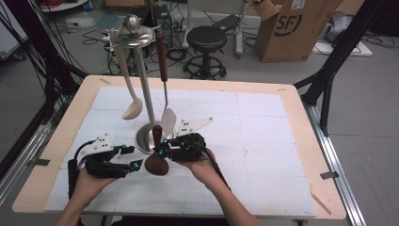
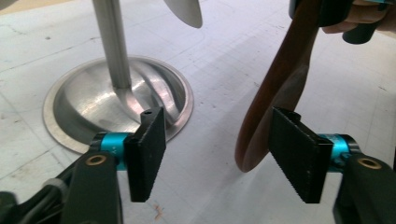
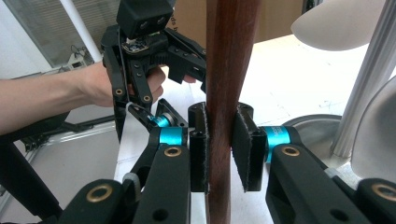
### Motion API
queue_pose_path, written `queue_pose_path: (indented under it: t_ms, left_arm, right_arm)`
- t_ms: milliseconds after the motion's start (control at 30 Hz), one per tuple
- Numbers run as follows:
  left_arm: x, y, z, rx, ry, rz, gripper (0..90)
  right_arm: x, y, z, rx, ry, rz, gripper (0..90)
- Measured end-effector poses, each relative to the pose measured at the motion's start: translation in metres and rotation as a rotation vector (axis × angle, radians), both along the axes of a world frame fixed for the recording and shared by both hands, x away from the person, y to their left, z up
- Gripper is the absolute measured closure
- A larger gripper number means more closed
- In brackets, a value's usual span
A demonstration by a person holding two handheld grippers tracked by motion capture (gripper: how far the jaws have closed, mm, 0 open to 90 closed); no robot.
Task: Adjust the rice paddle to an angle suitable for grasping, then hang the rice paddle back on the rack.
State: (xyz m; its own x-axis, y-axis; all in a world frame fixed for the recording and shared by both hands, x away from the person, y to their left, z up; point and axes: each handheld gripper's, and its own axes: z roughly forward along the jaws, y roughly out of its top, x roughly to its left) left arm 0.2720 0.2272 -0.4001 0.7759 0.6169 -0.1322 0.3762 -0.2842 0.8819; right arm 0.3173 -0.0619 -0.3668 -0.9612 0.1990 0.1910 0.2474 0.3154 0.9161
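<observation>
Right gripper (image 1: 162, 151) has its jaws clamped on the dark brown wooden handle of a spatula-like utensil (image 1: 157, 162), gripping the stem partway up; in the right gripper view the pads (image 3: 198, 154) press flat on both sides of the wood (image 3: 229, 93). The utensil stands roughly upright, its broad rounded blade down on the white gridded mat (image 1: 244, 141) that covers the table, just in front of the round steel base (image 1: 143, 139) of the utensil stand.

Left gripper (image 1: 123, 160) sits just beside that blade with its jaws apart and nothing between them; in the left gripper view the brown blade (image 2: 275, 93) passes just beyond the far pad (image 2: 294, 156), not touching it as far as I can see.

So the right hand carries the load alone. On the stand, a cream ladle (image 1: 128, 77) and a brown-handled metal turner (image 1: 164, 84) hang from the top disc (image 1: 135, 34). My read: the brown utensil is headed up there too.

To do it well, keep the grip firm and square so the handle doesn't swivel. Lift straight, clear of the steel pole (image 1: 147, 94), and steer between the two hanging pieces without knocking them. The left gripper should stay wide and back off, or steady the base if the stand rocks.
</observation>
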Motion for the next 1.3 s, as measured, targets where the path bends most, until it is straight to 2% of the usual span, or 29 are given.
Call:
queue_pose_path:
  t_ms: [267, 700, 1000, 1300]
  left_arm:
    - [0.002, 0.01, -0.001, 0.001, 0.002, 0.052, 28.7]
    - [0.003, 0.013, -0.003, 0.016, 0.003, 0.064, 27.9]
    - [0.003, 0.015, -0.004, 0.019, 0.005, 0.074, 27.2]
    - [0.003, 0.016, -0.003, 0.013, 0.004, 0.085, 26.5]
  right_arm:
    - [0.002, -0.002, 0.005, 0.004, 0.005, -0.001, 77.5]
    - [0.003, 0.007, 0.013, -0.004, -0.007, 0.024, 77.5]
    - [0.006, 0.016, 0.032, -0.003, -0.034, 0.044, 77.5]
    - [0.012, 0.021, 0.054, -0.005, -0.054, 0.041, 77.6]
